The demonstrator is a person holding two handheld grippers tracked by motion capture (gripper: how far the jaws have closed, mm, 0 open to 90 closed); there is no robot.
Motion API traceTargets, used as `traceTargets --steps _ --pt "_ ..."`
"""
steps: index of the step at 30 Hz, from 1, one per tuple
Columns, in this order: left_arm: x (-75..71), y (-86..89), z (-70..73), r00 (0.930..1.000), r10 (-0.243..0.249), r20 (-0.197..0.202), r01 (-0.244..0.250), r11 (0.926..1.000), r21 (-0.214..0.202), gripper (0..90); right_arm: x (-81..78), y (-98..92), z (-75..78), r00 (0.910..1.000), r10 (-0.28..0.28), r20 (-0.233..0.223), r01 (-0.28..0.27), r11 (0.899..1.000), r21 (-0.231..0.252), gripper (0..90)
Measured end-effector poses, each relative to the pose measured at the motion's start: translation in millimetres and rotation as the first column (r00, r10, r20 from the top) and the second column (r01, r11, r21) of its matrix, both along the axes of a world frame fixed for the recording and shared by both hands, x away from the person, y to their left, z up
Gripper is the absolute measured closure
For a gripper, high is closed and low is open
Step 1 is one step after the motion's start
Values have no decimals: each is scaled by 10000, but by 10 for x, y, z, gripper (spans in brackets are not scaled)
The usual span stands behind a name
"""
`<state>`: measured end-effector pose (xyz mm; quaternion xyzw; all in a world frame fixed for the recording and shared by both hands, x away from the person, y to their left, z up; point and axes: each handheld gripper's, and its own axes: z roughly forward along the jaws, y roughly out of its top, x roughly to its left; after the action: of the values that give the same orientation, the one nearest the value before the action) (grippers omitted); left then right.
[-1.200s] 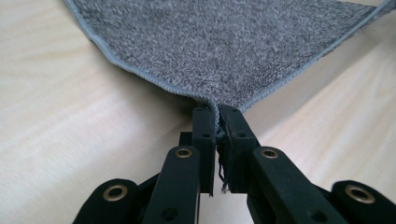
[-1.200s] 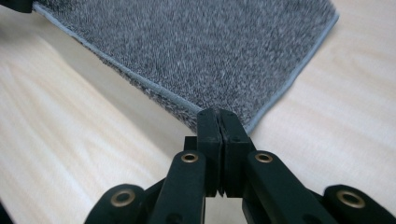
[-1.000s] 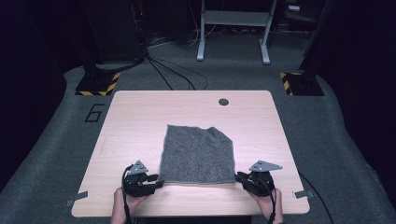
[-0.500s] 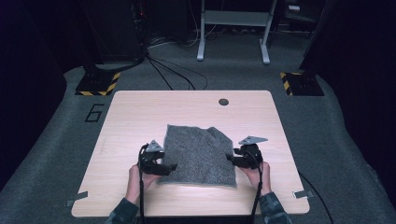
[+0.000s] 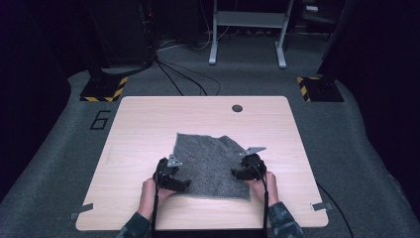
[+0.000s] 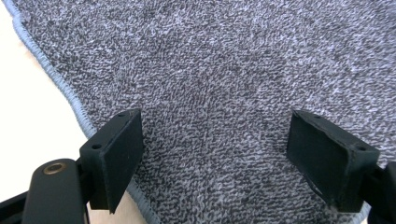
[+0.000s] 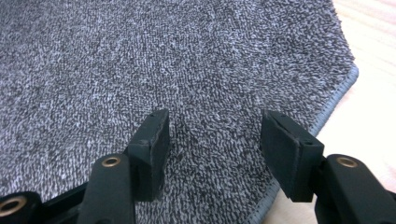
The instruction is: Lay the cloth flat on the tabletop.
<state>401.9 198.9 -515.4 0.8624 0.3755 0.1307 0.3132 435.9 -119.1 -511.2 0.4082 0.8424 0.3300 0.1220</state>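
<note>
1. A grey towel (image 5: 212, 164) lies flat on the light wooden desk (image 5: 148, 124), nearer the person's edge than the far one. Its far right corner looks turned in, so the outline is not square.

2. The left claw (image 5: 179, 182) hangs over the towel's near left part. In the left gripper view its jaws stand wide apart with nothing between them but the terry pile (image 6: 210, 93) below, and the stitched hem (image 6: 60, 88) runs just outside the left jaw. The jaws have just been opening, though barely in the last instant.

3. The right claw (image 5: 236, 173) hangs over the near right part. Its jaws stand about half open, empty, and have just been opening further. In the right gripper view the hem (image 7: 336, 93) passes just beside the right jaw.

4. Neither claw holds any cloth. The step in hand looks like moving up the two sides of the towel to take a fresh grip, probably for a fold.

5. To do it well:
   - Set each claw across the hem, one jaw beneath the edge and one on top, not both on the pile.
   - Take the two grips level with each other, so that the cloth lifts evenly.
   - Close fully before lifting; terry cloth is thick and slips from a shallow pinch.
   - Lift both sides together and keep the span between them taut.
</note>
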Motion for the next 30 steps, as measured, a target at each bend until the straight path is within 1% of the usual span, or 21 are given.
traceTargets --steps 2,3,4,5,6,7,8,10,11,13,14,15,16,17,18,19,21,24,26,28,30 --pt "-68 7 -10 9999 18 113 -18 10000 31 183 -56 18 -1 9999 141 14 -141 9999 -52 429" --pt "-111 18 -13 9999 22 122 -22 10000 3 182 -88 19 1 9996 260 47 -259 9994 -209 431" --pt "-150 33 -18 9997 -37 236 36 10000 25 182 -123 26 1 9995 325 8 -324 9994 -141 440" --pt "-197 40 -25 9998 -4 210 6 10000 -90 182 -145 13 13 9987 502 -101 -504 9986 -164 447" --pt "-235 53 -24 9997 -25 225 26 10000 -68 182 -156 -7 25 9979 606 -235 -607 9982 -15 455" --pt "-272 57 -34 9996 16 291 -12 9999 -166 181 -160 -38 48 9984 513 -239 -509 9986 172 469" --pt "-302 61 -39 9995 36 329 -30 9998 -198 181 -130 -84 77 9990 439 -81 -437 9986 312 481" --pt "-342 71 -54 9989 126 444 -111 9994 -336 182 -12 -170 150 10000 -16 36 14 9977 674 501" --pt "-352 79 -52 9987 128 501 -115 9996 -265 182 69 -212 186 9998 -192 -1 191 9957 906 505" --pt "-369 78 -65 9978 274 603 -250 9989 -400 181 234 -237 227 9980 -612 -157 626 9917 1123 521" --pt "-371 78 -70 9974 286 667 -259 9988 -407 181 325 -234 223 9972 -692 -295 720 9913 1102 526" --pt "-374 78 -70 9977 276 614 -248 9986 -461 181 400 -219 208 9962 -763 -432 806 9908 1087 531" --pt "-376 76 -75 9972 334 670 -301 9983 -496 181 468 -200 187 9958 -749 -530 795 9928 896 532" --pt "-376 76 -78 9971 362 669 -327 9981 -527 181 508 -165 172 9931 -925 -715 986 9913 867 555" --pt "-375 78 -78 9971 359 671 -322 9980 -549 182 551 -147 148 9932 -920 -717 979 9916 839 563" --pt "-375 79 -78 9971 361 666 -324 9979 -553 182 588 -126 131 9913 -921 -938 999 9916 825 572" --pt "-377 82 -74 9973 345 646 -312 9982 -505 182 634 -104 105 9895 -974 -1064 1066 9907 846 635" --pt "-376 85 -73 9975 350 620 -318 9982 -517 183 662 -66 64 9857 -1213 -1171 1285 9902 557 729" --pt "-377 84 -74 9974 358 628 -325 9981 -530 183 657 -53 47 9834 -1308 -1261 1395 9882 627 796" --pt "-378 85 -78 9975 379 602 -340 9973 -651 183 651 -39 43 9850 -1303 -1136 1374 9889 572 855" --pt "-376 87 -79 9975 358 615 -316 9972 -679 184 629 -17 58 9878 -1318 -825 1359 9896 463 876"
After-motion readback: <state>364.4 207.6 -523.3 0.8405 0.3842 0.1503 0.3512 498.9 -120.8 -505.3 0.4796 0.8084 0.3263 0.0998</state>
